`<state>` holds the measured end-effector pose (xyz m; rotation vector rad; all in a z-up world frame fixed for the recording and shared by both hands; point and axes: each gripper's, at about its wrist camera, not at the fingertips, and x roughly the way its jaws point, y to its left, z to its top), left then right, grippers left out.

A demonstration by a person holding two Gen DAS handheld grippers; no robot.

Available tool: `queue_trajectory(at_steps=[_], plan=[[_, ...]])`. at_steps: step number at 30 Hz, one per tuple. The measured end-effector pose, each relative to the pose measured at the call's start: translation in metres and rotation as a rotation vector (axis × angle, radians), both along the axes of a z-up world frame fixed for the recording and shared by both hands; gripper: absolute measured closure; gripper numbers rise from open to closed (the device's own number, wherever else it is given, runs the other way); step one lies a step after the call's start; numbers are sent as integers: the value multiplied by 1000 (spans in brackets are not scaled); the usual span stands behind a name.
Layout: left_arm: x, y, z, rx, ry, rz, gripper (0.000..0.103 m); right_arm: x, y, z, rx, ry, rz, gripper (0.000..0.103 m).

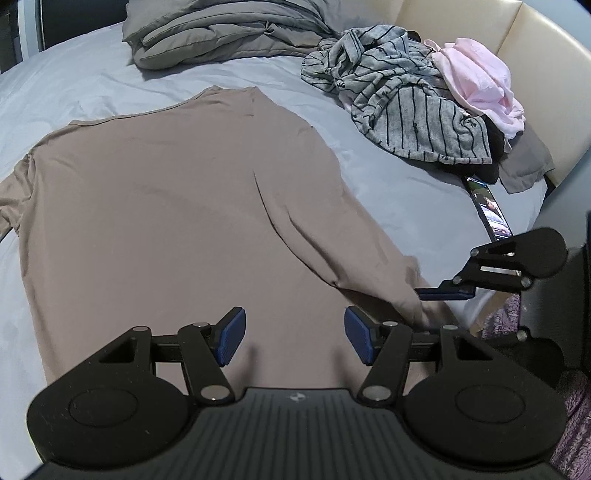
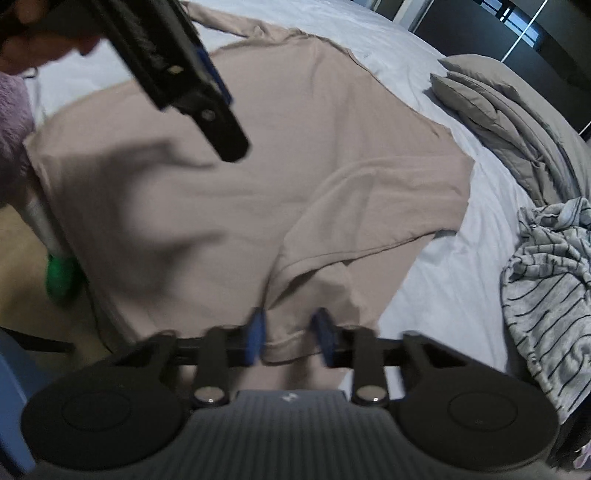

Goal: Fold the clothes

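Bed sheet (image 1: 92, 74), pale blue-grey. Taupe T-shirt (image 1: 166, 221) spread flat on it, near corner folded over. Grey duvet (image 1: 229, 33) bunched at far edge; striped garment (image 1: 399, 114) and pink garment (image 1: 476, 81) heaped beside it. Left gripper (image 1: 294, 336): jaws apart above shirt, holding nothing. Right gripper (image 2: 291, 339): jaws narrow, shirt hem between pads; grip unclear through blur.
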<state>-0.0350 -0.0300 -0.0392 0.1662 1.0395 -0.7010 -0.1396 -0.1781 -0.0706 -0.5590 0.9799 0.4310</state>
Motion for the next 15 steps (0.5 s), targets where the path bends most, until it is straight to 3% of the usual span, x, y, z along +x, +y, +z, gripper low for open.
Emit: queue_trajectory(at_steps=[2,6,11,14,15], plan=[[-2,0,0,-4,0,-1,45,5,-6,3,26,19,-24,95],[-8,-5,-2,8,-4,-43,45,13,-24,24,206,94,-84,100],[-12,-11,-3,32,-19,-80,45,27,-65,46,569,287,-266,101],[-11,-10,-4,26,-7,-74,45,31,-95,38,818,443,-430,101],[-11,-9,-4,22,-1,-74,45,31,-104,33,854,483,-480,101]])
